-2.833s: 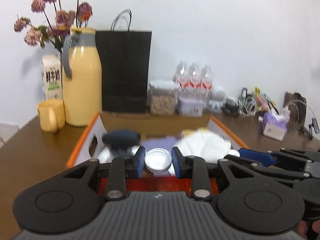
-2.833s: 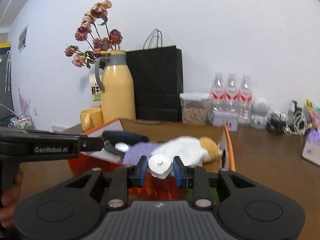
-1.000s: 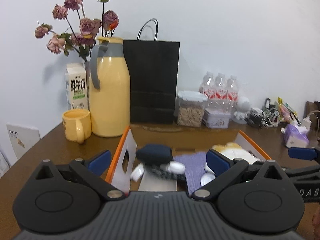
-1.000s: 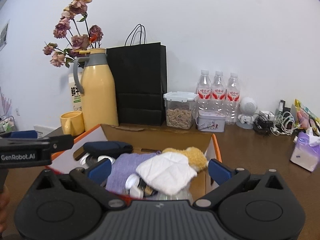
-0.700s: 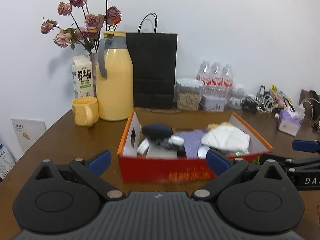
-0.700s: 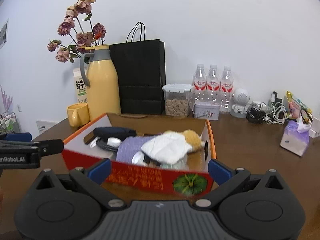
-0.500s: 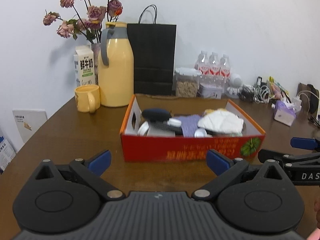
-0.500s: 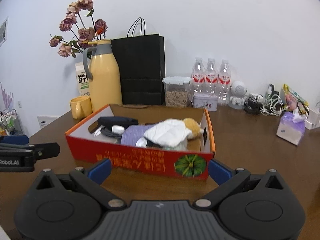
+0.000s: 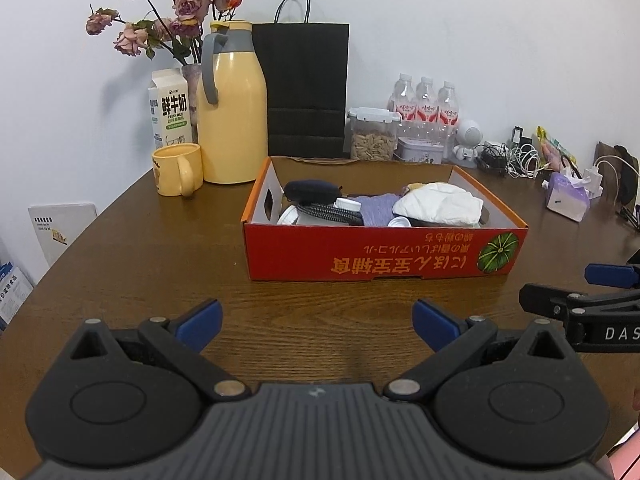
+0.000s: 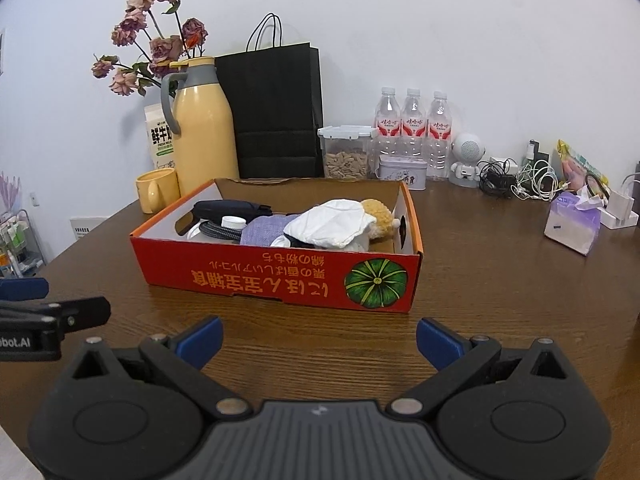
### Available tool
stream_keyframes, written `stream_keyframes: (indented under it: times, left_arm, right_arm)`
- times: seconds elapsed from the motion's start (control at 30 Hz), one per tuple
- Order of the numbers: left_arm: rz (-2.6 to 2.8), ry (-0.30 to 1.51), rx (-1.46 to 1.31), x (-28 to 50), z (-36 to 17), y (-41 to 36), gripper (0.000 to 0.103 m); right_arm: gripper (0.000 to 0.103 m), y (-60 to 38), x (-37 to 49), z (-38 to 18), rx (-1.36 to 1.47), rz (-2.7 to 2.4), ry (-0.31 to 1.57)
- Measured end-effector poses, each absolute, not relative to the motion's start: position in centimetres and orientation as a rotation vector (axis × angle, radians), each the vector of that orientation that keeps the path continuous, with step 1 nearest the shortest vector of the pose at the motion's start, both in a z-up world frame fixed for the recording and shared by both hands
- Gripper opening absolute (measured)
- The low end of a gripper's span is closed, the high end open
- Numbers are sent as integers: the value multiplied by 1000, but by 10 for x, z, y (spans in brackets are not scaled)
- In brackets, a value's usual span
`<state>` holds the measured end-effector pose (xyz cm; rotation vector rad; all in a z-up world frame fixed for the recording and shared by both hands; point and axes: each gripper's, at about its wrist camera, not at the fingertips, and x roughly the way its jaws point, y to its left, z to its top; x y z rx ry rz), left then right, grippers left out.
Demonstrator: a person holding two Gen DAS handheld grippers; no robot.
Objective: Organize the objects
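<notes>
The red-and-orange cardboard box with a green pumpkin print (image 9: 384,256) was seen standing on the brown wooden table (image 9: 160,256), well ahead of both grippers and touched by neither. The left gripper (image 9: 316,322) was held low over the table with its blue-tipped jaws spread wide and nothing between them; the right gripper (image 10: 318,338) was held likewise, jaws spread and empty. Inside the box, a dark oval zip pouch (image 9: 312,191), a black braided cable (image 9: 328,213), small white round containers (image 9: 289,216), a folded lilac knit cloth (image 9: 374,208), a crumpled white cloth (image 9: 438,204) and a tan plush toy (image 10: 378,210) were seen piled close together. The sorting was judged largely done, since no loose task item was seen on the table near the box. The cloths and plush were judged soft and light, best pinched at a raised fold. The white containers were judged smooth and likely to slip, so a hold across the rim was advised. The cable was judged floppy and likely to snag on neighbours. The box itself was judged light but thin-walled; a side wall near a corner or the hand-hole cut-out (image 9: 270,200) was judged the best hold. Behind the box, a tall yellow thermos jug (image 9: 232,120), a yellow mug (image 9: 178,169) and a black paper bag (image 9: 306,88) were seen, all apart from it.
</notes>
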<state>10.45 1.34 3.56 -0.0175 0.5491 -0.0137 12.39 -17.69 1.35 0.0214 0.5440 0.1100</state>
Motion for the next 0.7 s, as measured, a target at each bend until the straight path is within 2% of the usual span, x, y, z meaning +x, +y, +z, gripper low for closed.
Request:
stream_keyframes:
  times: [0.7]
  left_arm:
    - [-14, 551, -20, 105, 35, 15, 103]
  right_arm:
    - [103, -176, 124, 13, 22, 111, 544]
